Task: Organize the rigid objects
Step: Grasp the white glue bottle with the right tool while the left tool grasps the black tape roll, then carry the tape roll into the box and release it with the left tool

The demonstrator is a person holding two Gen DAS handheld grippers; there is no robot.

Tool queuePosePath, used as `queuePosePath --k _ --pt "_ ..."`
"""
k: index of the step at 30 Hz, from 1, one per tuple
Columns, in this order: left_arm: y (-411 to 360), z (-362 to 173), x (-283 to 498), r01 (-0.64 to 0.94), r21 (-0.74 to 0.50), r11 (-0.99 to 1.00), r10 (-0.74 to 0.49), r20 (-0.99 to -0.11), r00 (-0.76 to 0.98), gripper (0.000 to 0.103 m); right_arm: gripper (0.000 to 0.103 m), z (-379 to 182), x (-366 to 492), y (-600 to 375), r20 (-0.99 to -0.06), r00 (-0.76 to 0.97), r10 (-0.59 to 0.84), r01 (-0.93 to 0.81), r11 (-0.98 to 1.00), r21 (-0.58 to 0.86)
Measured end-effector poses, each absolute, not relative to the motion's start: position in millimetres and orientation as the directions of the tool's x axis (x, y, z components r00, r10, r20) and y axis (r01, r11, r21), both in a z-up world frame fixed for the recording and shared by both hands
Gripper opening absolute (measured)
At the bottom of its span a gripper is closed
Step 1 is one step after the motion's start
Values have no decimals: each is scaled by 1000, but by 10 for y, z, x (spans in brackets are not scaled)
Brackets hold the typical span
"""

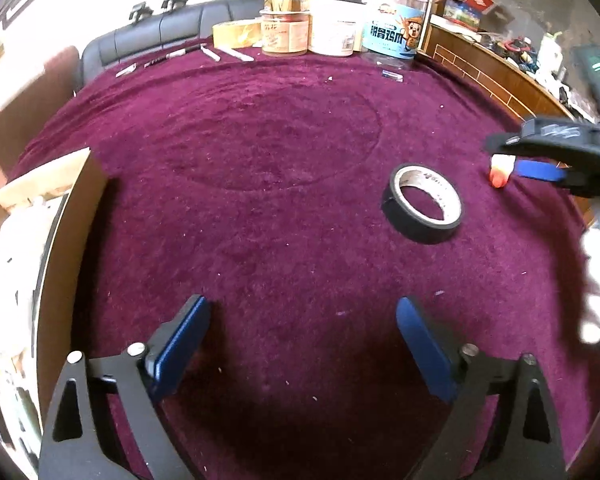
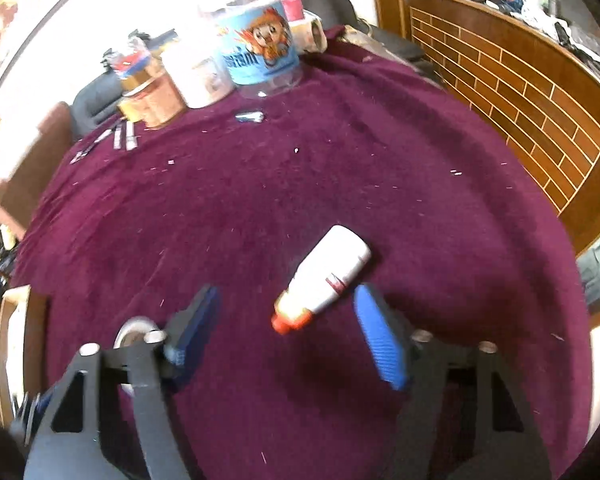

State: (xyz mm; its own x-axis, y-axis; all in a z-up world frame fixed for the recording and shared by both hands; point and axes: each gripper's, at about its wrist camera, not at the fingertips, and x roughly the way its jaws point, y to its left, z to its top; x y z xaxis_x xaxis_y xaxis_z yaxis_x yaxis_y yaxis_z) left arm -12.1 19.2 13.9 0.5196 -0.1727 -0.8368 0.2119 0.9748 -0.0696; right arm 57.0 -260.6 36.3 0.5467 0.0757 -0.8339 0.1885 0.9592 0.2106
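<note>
Bottle [image 2: 329,277] lies unpinched between the spread right tool [image 2: 288,332]; left tool [image 1: 302,344], spread, faces tape [image 1: 422,208].

Lived-in home room: table under a purple velvet cloth [image 1: 260,140], black leather sofa [image 1: 160,36] at 11 o'clock, food jars [image 1: 392,28] at 12, cluttered wood counter [image 2: 520,92] at 2.

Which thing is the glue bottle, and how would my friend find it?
Look at the purple cloth covering the table, on its near side between the right gripper's blue fingers. A small white bottle lies there on its side. Its orange cap sets it apart from the black tape ring nearby.
</note>
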Motion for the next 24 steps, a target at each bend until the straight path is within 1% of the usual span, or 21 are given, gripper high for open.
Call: queuePosePath --k 2,3,5,8,10,12,13,14,15,16,17,18,20,22,24 --pt "179 228 -113 209 -79 975 -182 -825 535 90 24 271 593 -2666 -841 534 83 200 954 222" --pt "152 267 -98 210 -70 975 -177 -820 544 90 21 288 514 -2701 -825 559 84 199 952 232" --pt "42 315 -14 223 -46 974 -165 -817 552 90 21 272 420 -2759 -801 589 106 180 949 258" --pt "-141 301 186 229 -48 972 -169 -820 547 89 21 232 352 -2834 -763 629 151 151 939 310" --pt "-274 272 347 242 -66 968 -191 -821 539 89 21 229 346 -2814 -761 633 143 142 945 296" --pt "-385 229 458 252 -56 966 -186 -826 532 89 21 232 341 -2779 -762 635 124 137 953 269" --pt "-441 188 513 260 -48 964 -182 -832 525 79 21 236 349 -2766 -764 635 115 137 956 258" --pt "-501 117 564 279 -50 959 -190 -845 500 65 21 241 354 -2765 -763 635 116 138 956 260" --pt "-552 102 566 283 -4 959 -158 -837 524 54 21 239 359 -2768 -762 636 121 138 954 266" --pt "-620 119 515 320 14 947 -170 -825 540 32 21 236 369 -2774 -761 636 127 139 951 275" --pt "-646 139 493 339 3 941 -189 -825 533 16 21 237 367 -2784 -760 636 131 139 950 280" --pt "-671 155 470 341 11 940 -183 -828 530 9 21 237 368 -2785 -760 637 131 138 950 280" --pt "-678 191 412 354 -19 935 -211 -832 514 7 21 239 367 -2774 -759 638 126 138 952 274" --pt "-651 209 341 349 -17 937 -209 -827 522 7 21 234 364 -2779 -756 641 131 135 951 279" --pt "-579 241 270 342 -48 939 -231 -823 518 7 21 231 359 -2794 -752 644 140 133 948 291"
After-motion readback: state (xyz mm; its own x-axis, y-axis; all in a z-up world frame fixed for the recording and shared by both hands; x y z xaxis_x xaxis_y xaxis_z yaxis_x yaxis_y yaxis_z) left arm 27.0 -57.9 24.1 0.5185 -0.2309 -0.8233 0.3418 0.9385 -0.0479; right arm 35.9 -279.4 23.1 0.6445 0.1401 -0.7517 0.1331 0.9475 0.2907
